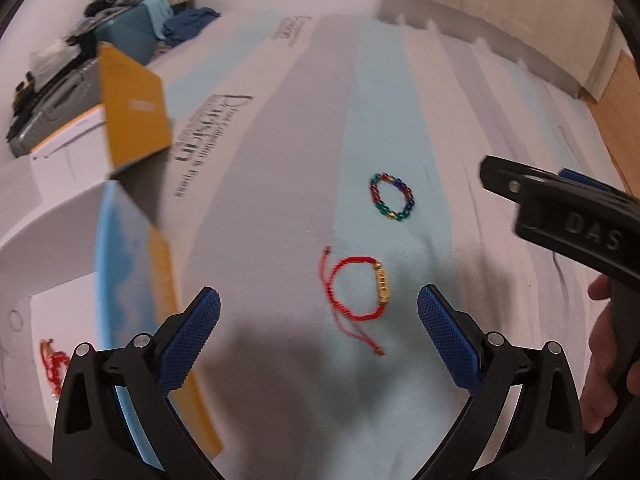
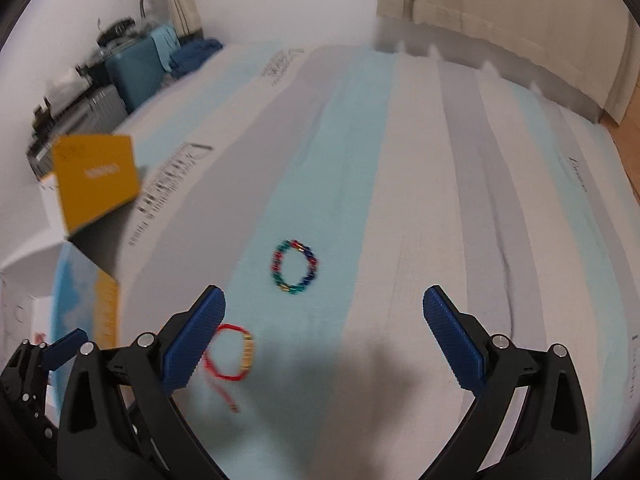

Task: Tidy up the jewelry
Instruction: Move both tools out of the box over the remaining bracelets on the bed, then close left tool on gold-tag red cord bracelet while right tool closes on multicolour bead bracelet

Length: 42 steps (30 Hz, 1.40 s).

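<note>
Blue-padded fingers (image 1: pixel 448 344) of the left gripper (image 1: pixel 320 320) stand wide apart with nothing between them, poised above the bed (image 1: pixel 280 160). Just beyond them lies the red cord bracelet (image 1: pixel 356 292), a thin woven loop with a small gold bar and two loose tails trailing toward the gripper. It looks feather-light and limp, so it should sag and slide once lifted; I would pinch it at the gold bar, the only stiff part, or across a doubled stretch of cord. Farther from the gripper than the cord bracelet rests the beaded bracelet (image 1: pixel 393 197), a ring of green, blue and red beads, likely firmer and smoother, best taken across one side of the ring.

Over on the right wrist view, the right gripper (image 2: pixel 324 324) also has its fingers spread and holds nothing, with the beaded bracelet (image 2: pixel 295 267) just ahead and the red cord bracelet (image 2: pixel 230 354) partly behind its left pad. Only the left wrist view shows the white box (image 1: pixel 24 340) with something red inside, beside the yellow flap (image 1: pixel 134 108), and the person's hand (image 1: pixel 604 364).
</note>
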{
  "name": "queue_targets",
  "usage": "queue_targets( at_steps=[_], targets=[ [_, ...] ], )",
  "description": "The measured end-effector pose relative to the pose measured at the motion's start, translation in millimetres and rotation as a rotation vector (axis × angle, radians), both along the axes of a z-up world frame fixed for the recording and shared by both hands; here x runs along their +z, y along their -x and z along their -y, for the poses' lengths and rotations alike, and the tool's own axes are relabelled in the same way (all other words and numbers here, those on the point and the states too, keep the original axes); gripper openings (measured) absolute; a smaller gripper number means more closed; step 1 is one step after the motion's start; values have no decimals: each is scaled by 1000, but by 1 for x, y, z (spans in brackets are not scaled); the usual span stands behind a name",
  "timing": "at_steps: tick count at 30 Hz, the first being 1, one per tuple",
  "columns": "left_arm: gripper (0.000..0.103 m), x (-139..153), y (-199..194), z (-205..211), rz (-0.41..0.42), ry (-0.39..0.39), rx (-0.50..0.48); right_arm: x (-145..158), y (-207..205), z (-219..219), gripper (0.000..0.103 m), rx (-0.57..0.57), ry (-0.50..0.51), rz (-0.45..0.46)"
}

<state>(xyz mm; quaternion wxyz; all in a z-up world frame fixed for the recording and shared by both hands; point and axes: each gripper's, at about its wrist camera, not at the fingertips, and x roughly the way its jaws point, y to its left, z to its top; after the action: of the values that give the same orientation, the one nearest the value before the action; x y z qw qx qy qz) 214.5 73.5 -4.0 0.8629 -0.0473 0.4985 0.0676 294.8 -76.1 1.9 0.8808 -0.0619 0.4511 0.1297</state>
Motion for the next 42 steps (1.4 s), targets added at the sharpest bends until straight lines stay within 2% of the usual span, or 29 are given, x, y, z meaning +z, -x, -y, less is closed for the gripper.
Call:
queue_targets(
  at_steps=[5, 8, 13, 16, 20, 22, 27, 29, 36, 40, 42],
  targets=[
    [97, -26, -18, 10, -20, 1, -36, -26, -24, -1, 94, 0, 15, -29],
    [97, -43, -29, 2, -43, 12, -28, -44, -38, -6, 89, 8, 29, -60],
    [95, -63, -44, -11, -73, 19, -2, -68, -59, -11, 87, 4, 18, -114],
    [92, -75, -52, -16, -98, 15, 4, -80, -68, -13, 86, -3, 11, -147],
    [83, -93, -60, -20, -139, 32, 5, -98, -81, -17, 78, -22, 9, -187],
    [79, -98, -62, -18, -148, 21, -9, -103, -85, -17, 75, -27, -9, -200],
    [77, -103, -62, -17, -147, 7, -24, -114, -90, -20, 70, -32, -28, -217],
    [70, -101, -60, -16, -141, 14, -36, -119, -90, -21, 67, -21, -43, -236],
    [60, -99, -54, -9, -134, 0, -60, -125, -95, -21, 62, -26, -58, -235],
    [57, -98, -48, -5, -127, -1, -59, -125, -96, -24, 46, -25, -57, -227],
    [48, -98, -48, -5, -126, -4, -57, -127, -97, -27, 38, -23, -34, -222]
  ],
)
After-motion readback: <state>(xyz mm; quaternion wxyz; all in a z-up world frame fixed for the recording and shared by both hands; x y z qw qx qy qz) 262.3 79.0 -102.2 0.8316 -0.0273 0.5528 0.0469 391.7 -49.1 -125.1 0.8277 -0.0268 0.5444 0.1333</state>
